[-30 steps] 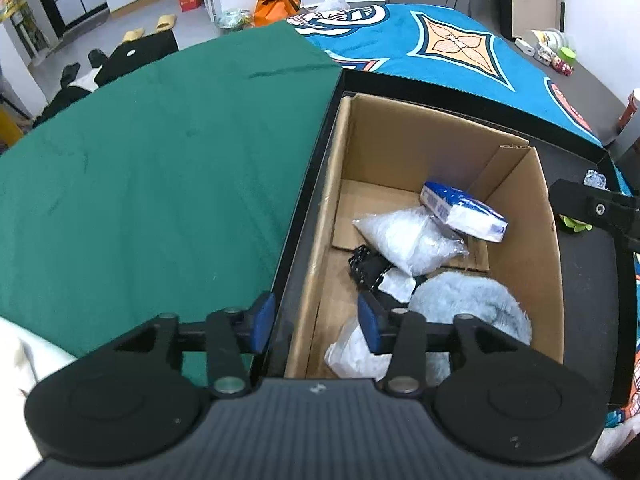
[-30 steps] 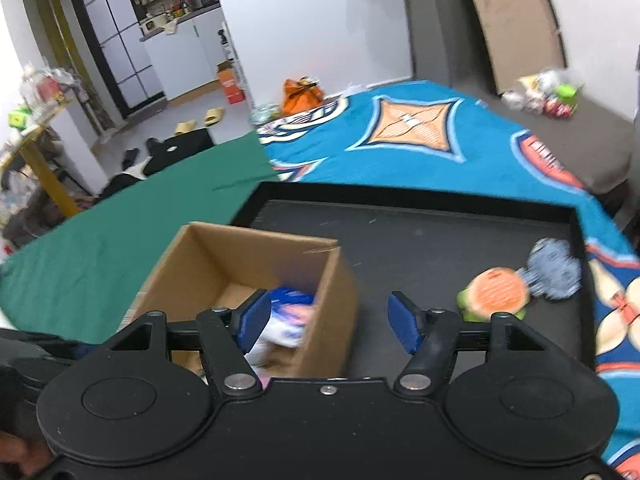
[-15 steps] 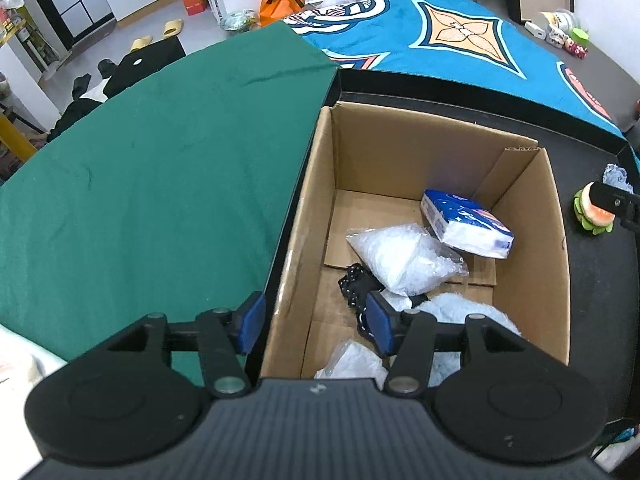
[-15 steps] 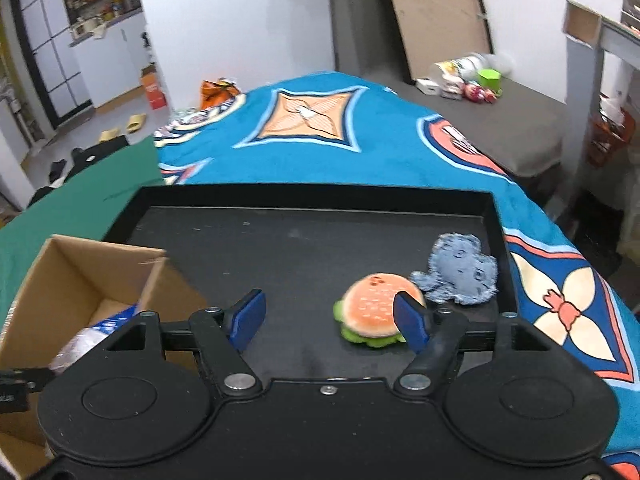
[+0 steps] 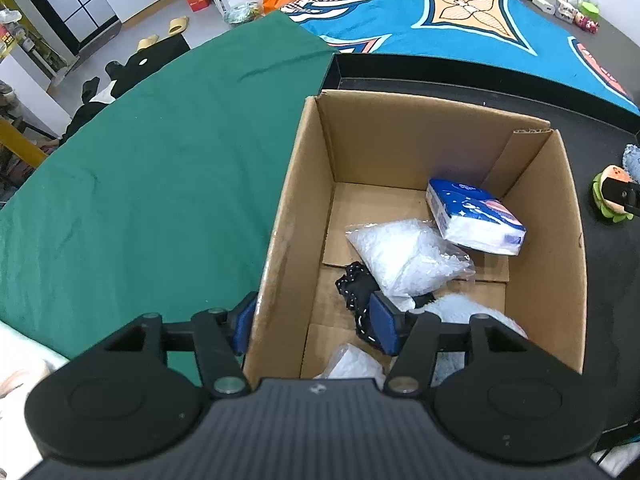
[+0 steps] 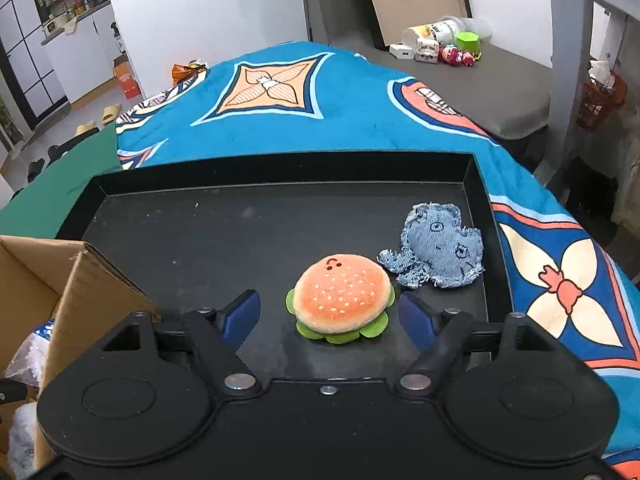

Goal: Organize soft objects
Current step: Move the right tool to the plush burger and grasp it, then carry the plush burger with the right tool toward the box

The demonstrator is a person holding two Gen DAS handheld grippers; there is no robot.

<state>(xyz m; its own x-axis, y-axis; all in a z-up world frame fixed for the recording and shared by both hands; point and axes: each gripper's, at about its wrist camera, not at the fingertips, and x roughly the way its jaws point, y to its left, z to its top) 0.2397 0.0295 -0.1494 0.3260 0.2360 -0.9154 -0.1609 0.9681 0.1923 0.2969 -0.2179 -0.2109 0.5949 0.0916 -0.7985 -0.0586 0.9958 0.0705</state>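
A plush hamburger (image 6: 342,297) lies on the black tray (image 6: 240,224), with a denim octopus toy (image 6: 438,246) just behind it to the right. My right gripper (image 6: 330,320) is open, its fingers on either side of the hamburger, not touching it. The cardboard box (image 5: 536,216) stands on the tray's left part and holds a tissue pack (image 5: 472,216), a white plastic bag (image 5: 404,256), black cloth (image 5: 358,292) and a pale fluffy item (image 5: 464,308). My left gripper (image 5: 312,324) is open and straddles the box's near left wall. The hamburger also shows in the left wrist view (image 5: 610,196).
The tray rests on a blue patterned blanket (image 6: 304,120) beside a green cloth (image 5: 140,176). The box's corner (image 6: 80,280) is left of the right gripper. Small toys and a tub (image 6: 440,44) sit on a grey surface at the back.
My right gripper swung right from the box and came down around the hamburger. My left gripper drew back and shifted left over the box wall.
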